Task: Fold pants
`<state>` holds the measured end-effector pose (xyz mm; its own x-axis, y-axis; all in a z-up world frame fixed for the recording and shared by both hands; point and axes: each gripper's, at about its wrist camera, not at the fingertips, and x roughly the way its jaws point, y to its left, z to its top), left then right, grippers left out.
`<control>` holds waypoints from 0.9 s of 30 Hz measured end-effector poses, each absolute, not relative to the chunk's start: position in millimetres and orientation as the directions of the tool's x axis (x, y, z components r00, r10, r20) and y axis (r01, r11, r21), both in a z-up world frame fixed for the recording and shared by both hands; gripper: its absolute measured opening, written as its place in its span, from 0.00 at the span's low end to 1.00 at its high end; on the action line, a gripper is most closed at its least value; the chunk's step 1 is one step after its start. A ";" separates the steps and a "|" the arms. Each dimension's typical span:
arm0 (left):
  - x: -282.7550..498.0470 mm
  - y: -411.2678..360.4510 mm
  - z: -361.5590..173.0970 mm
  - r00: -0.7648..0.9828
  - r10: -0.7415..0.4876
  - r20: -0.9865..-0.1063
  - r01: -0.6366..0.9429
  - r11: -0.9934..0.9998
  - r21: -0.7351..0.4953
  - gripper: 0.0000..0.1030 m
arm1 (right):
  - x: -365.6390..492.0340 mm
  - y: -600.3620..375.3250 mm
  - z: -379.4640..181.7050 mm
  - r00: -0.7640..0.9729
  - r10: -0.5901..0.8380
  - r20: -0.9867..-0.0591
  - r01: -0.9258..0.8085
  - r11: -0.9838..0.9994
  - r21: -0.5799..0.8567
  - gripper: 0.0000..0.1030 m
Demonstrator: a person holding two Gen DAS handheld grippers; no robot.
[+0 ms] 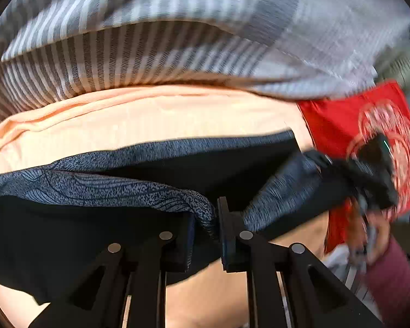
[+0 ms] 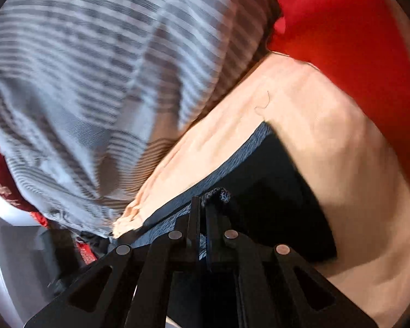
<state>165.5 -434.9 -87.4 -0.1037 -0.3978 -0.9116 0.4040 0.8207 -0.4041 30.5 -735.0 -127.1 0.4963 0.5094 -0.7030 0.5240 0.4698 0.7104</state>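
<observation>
1 pants, 1 striped cloth, 1 peach sheet, 1 red cloth, 2 claws.

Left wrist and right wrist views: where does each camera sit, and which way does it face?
Left wrist: on the left gripper, facing along its fingers at the dark pants pinched there, peach sheet and striped cloth beyond; the right gripper and a maroon sleeve show.
Right wrist: on the right gripper, shut on the pants' edge, above the sheet; no hand shows.
Shared: pants, sheet, striped cloth, red cloth.
</observation>
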 end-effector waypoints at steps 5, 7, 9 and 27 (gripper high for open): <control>160.3 -420.4 -72.8 -0.111 -0.356 -0.928 0.446 0.816 -0.367 0.16 | 51.4 -734.4 -144.8 0.426 0.462 -0.778 0.568 0.532 0.628 0.03; 164.1 -409.2 -67.0 -0.090 -0.346 -0.934 0.433 0.831 -0.349 0.16 | 50.9 -741.7 -152.1 0.421 0.461 -0.782 0.601 0.505 0.620 0.03; 169.6 -401.4 -63.5 -0.048 -0.332 -0.942 0.423 0.848 -0.321 0.16 | 48.3 -745.6 -151.1 0.433 0.460 -0.775 0.597 0.498 0.629 0.04; 159.0 -393.9 -130.1 -0.073 -0.169 -0.983 0.326 0.927 -0.184 0.17 | 95.5 -687.3 -135.4 0.173 0.345 -0.923 0.239 0.894 0.379 0.18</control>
